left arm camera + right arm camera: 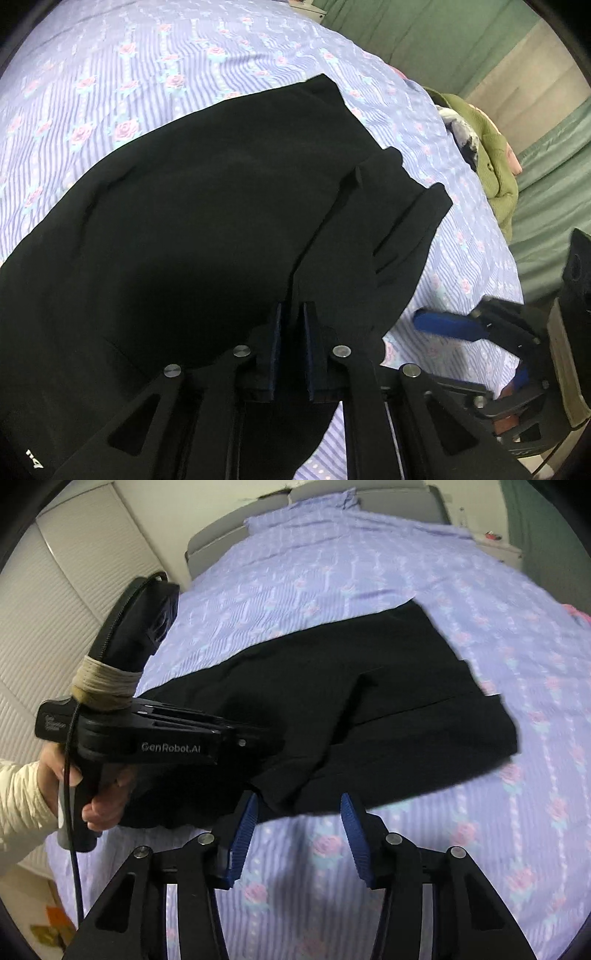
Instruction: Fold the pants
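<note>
Black pants (207,206) lie spread on a purple floral bedsheet (110,85), partly folded over. My left gripper (293,314) is shut on the pants' near edge, with black cloth pinched between its pads. In the right wrist view the pants (369,716) fill the middle. The left gripper's body (162,734) reaches into them from the left, its fingertips hidden in the cloth. My right gripper (299,808) is open and empty, just at the pants' near edge above the sheet (406,834). Its blue finger (443,325) shows in the left wrist view.
A green garment (491,158) and other clothes lie at the bed's right edge, next to a green curtain (443,33). White closet doors (55,602) stand left of the bed. A nightstand (502,546) is at the far right corner.
</note>
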The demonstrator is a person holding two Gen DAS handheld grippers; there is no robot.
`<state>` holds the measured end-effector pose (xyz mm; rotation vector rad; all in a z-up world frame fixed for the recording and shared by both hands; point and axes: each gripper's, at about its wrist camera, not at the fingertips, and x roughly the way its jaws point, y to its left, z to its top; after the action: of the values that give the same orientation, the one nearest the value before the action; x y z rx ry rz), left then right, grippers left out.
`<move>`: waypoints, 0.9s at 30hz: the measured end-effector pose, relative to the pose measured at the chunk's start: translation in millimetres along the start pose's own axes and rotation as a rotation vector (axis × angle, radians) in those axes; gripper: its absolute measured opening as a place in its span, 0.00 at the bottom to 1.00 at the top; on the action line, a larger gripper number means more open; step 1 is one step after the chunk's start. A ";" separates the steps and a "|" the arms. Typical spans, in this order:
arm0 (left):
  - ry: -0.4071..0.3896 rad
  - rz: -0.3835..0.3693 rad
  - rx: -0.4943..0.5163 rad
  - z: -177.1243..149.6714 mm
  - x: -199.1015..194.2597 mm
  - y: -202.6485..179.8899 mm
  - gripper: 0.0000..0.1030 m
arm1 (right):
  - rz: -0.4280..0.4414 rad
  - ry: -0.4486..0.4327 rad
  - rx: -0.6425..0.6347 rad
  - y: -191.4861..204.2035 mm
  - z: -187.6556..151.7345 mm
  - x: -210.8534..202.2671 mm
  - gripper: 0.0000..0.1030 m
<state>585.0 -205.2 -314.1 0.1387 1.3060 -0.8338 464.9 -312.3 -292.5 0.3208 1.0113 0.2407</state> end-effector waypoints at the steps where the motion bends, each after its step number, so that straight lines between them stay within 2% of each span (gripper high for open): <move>1: -0.002 0.005 -0.006 0.8 -0.1 2.8 0.19 | 0.014 0.012 0.010 0.3 2.4 5.7 0.41; 7: -0.045 0.054 -0.045 -9.5 -16.9 19.0 0.32 | 0.032 0.044 0.022 5.1 8.9 26.7 0.41; 14: -0.113 0.193 -0.030 -40.3 -53.1 23.6 0.37 | 0.053 0.018 -0.016 23.8 34.1 34.4 0.41; 16: -0.121 0.208 -0.044 -49.1 -60.9 27.4 0.37 | 0.067 0.013 -0.045 31.0 40.1 33.7 0.41; 19: -0.127 0.190 -0.076 -56.5 -66.8 30.6 0.37 | 0.073 0.023 -0.098 35.7 43.1 33.4 0.41; 20: -0.130 0.186 -0.083 -58.5 -68.2 31.2 0.37 | 0.080 0.033 -0.108 33.9 44.2 34.4 0.38; 24: -0.131 0.172 -0.071 -63.1 -67.8 27.9 0.37 | 0.073 0.100 -0.151 23.7 49.0 40.8 0.30; 27: -0.125 0.164 -0.058 -64.8 -65.3 24.8 0.37 | 0.055 0.140 -0.208 24.6 38.9 38.6 0.29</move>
<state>547.3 -122.9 -284.3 0.1436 1.1834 -0.6541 516.8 -282.2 -294.6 0.1434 1.1057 0.4196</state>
